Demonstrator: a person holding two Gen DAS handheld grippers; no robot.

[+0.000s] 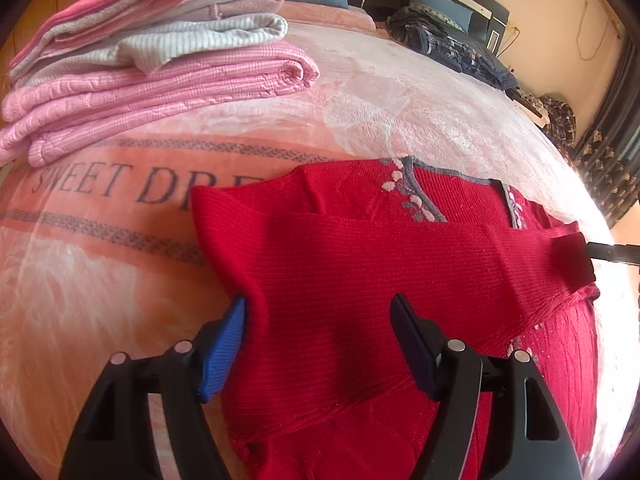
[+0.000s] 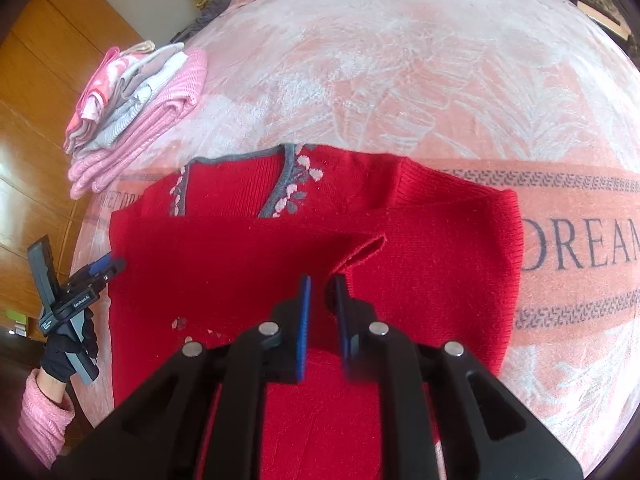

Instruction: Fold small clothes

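Your red ribbed-knit sweater with the grey floral-trimmed neckline point(image 2: 256, 264) lies flat on the pink plush bed blanket printed with grey lettering point(image 2: 400, 80), neckline at the far side and hem toward you, and both sleeves are already folded across the chest so their long axis runs left to right. That leaves a body longer near-to-far than the folded band is deep, so the next fold likely runs from the near hem up toward the collar. Your right hand-held gripper point(image 2: 322, 312) sits over the middle of the garment just below the loose sleeve cuff, its jaws narrowed to a small gap with knit between them; whether they actually pinch it I cannot tell. Your left hand-held gripper point(image 1: 320, 344) is at the sweater's left edge, jaws spread wide over the cloth and holding nothing. The right one is nearer the centre line. The stack of folded pink and grey clothes point(image 1: 152, 56) waits far left, well apart.
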